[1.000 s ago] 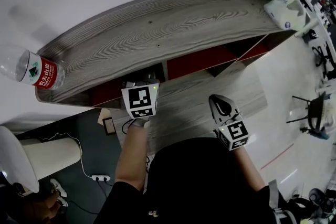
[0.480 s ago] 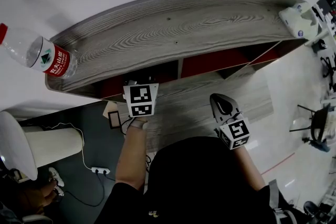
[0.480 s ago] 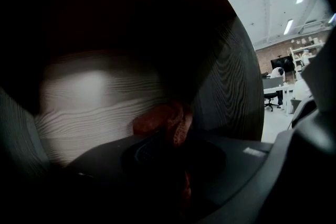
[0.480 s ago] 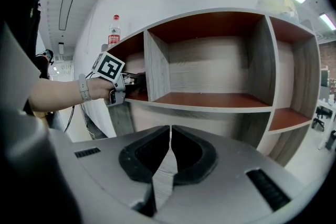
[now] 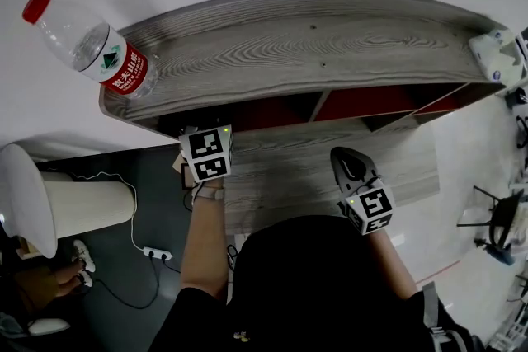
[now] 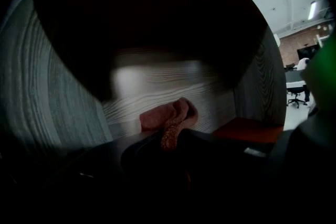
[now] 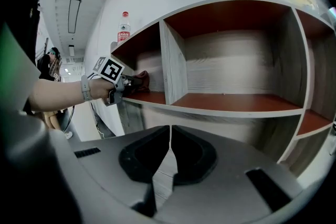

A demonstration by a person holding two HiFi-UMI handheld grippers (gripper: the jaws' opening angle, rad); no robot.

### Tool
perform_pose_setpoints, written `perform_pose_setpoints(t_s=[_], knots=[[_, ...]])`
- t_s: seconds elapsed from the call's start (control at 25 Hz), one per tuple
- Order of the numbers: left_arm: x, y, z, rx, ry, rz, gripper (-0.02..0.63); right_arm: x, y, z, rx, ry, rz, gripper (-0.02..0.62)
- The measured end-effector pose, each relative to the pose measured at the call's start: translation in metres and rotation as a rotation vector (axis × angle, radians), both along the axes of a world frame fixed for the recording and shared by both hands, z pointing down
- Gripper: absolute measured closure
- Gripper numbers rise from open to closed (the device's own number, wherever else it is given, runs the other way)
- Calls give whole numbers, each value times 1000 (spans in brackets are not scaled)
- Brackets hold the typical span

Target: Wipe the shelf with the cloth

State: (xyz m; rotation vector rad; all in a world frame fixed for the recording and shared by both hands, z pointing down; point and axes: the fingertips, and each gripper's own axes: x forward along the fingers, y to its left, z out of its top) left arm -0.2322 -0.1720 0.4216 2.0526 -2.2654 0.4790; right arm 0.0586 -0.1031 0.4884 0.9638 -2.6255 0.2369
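Observation:
The grey wood-grain shelf (image 5: 313, 45) has red-floored compartments (image 7: 231, 101). My left gripper (image 6: 170, 136) is shut on a reddish cloth (image 6: 163, 117) and reaches into the leftmost compartment, pressing the cloth against its back wall and floor. The right gripper view shows the left gripper (image 7: 125, 84) and the cloth (image 7: 140, 79) at that compartment's mouth. In the head view only the left gripper's marker cube (image 5: 206, 154) shows below the shelf top. My right gripper (image 7: 169, 139) is shut and holds nothing. It hangs back from the shelf front (image 5: 350, 166).
A water bottle (image 5: 95, 45) with a red label stands at the left end of the shelf top, and a white object (image 5: 497, 53) lies at the right end. A white round stand (image 5: 49, 210) and a power strip (image 5: 155, 254) are on the floor at left.
My left gripper has slid left along the shelf with the cloth, away from the divider and deeper into the left compartment. The right gripper has stayed where it was.

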Motion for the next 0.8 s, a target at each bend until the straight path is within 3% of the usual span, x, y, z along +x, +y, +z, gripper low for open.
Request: perform_pose_setpoints(t_s=[0.16, 0.6, 0.8], knots=[[-29, 12, -2, 17, 59, -77, 554, -18, 4, 2, -5, -4, -31, 589], [-30, 17, -4, 35, 115, -69, 554, -29, 10, -1, 1, -14, -45, 589], [-17, 33, -18, 85, 152, -36, 554, -24, 14, -8, 8, -15, -55, 590]])
